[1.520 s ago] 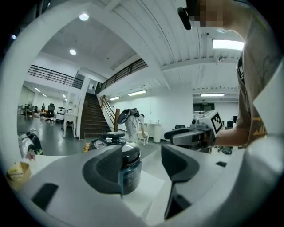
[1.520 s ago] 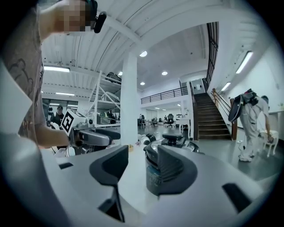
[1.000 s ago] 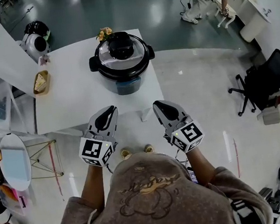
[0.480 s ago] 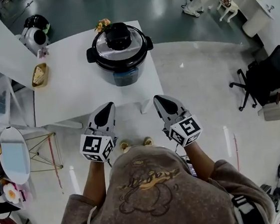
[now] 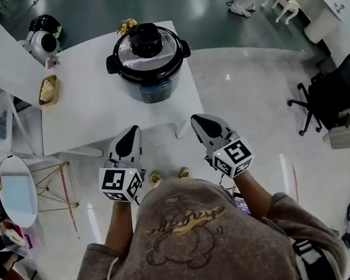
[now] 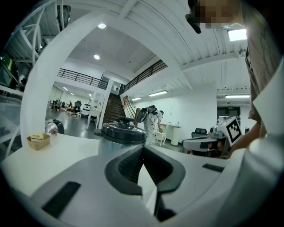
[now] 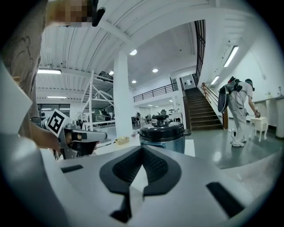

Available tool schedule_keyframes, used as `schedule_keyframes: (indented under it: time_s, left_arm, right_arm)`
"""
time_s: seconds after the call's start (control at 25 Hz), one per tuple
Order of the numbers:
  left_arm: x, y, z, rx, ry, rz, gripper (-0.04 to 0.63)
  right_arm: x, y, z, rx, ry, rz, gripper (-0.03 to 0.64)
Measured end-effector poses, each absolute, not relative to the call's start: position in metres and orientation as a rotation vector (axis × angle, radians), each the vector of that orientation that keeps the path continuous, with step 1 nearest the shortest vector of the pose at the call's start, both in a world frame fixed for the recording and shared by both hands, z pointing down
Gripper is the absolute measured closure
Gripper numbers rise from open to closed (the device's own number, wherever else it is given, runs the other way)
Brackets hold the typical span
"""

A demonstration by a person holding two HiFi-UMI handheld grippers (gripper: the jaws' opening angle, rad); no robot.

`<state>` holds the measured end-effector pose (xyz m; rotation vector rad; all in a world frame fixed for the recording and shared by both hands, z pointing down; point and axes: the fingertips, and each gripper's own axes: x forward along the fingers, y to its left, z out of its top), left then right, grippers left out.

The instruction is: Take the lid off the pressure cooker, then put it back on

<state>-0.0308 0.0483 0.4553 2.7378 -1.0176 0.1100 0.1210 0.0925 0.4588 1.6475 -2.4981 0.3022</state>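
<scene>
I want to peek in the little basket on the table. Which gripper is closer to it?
Left. The left gripper hovers off the table's near edge, on the basket's side. The right gripper hovers farther right, away from it.

Pressure cooker (image 6: 122, 133) base hidden behind left gripper (image 6: 143, 150); tray (image 5: 48, 91) contents too small to tell.

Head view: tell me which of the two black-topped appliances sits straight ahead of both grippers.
The pressure cooker with the silver lid, centred on the white table. The smaller black-and-white appliance stands off at the far left.
</scene>
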Motion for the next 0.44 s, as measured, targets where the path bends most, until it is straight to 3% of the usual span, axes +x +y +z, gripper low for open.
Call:
schedule_keyframes:
  time_s: [0.44]
  left_arm:
    - [-0.0234,0.0450,0.4503,2.717,-1.020,0.120,0.591]
  right_arm:
    - [0.1231,0.0842,0.4581,1.597,-2.519,0.311,0.621]
